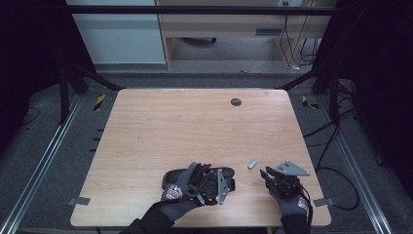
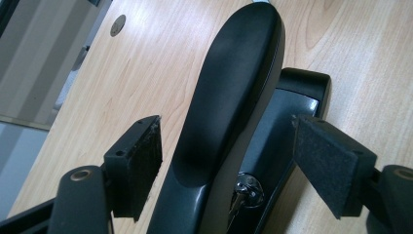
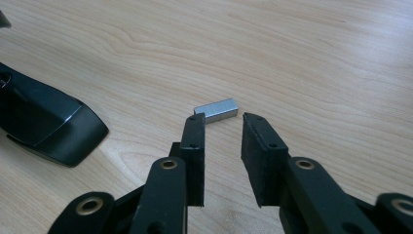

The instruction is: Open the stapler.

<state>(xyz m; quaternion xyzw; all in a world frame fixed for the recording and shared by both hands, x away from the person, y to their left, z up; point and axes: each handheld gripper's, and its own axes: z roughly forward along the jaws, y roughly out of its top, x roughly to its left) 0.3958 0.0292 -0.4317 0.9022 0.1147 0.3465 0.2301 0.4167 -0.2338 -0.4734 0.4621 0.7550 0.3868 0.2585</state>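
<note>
- The person's left hand (image 1: 181,187), gloved, comes in from the near edge of the table (image 1: 160,126) with its fingers spread over the left gripper (image 1: 207,185), which lies along the black stapler (image 1: 197,178).
- In the left gripper view the stapler (image 2: 229,112) runs lengthwise between the two pads; its jaws stand open (a clear gap shows on each side of the stapler's body).
- The right hand (image 1: 291,197) sits to the right of the stapler, also at the near edge, wrist low, pointing the right gripper (image 1: 267,175) away from the person.
- A small grey block of staples (image 1: 252,164) lies on the bare wood just right of the stapler.
- In the right gripper view the staples (image 3: 216,109) lie just beyond the tips of the right gripper (image 3: 221,119); its jaws are partly open and hold nothing.
- A dark round cap (image 1: 235,102) is set into the table well beyond the stapler.
</note>
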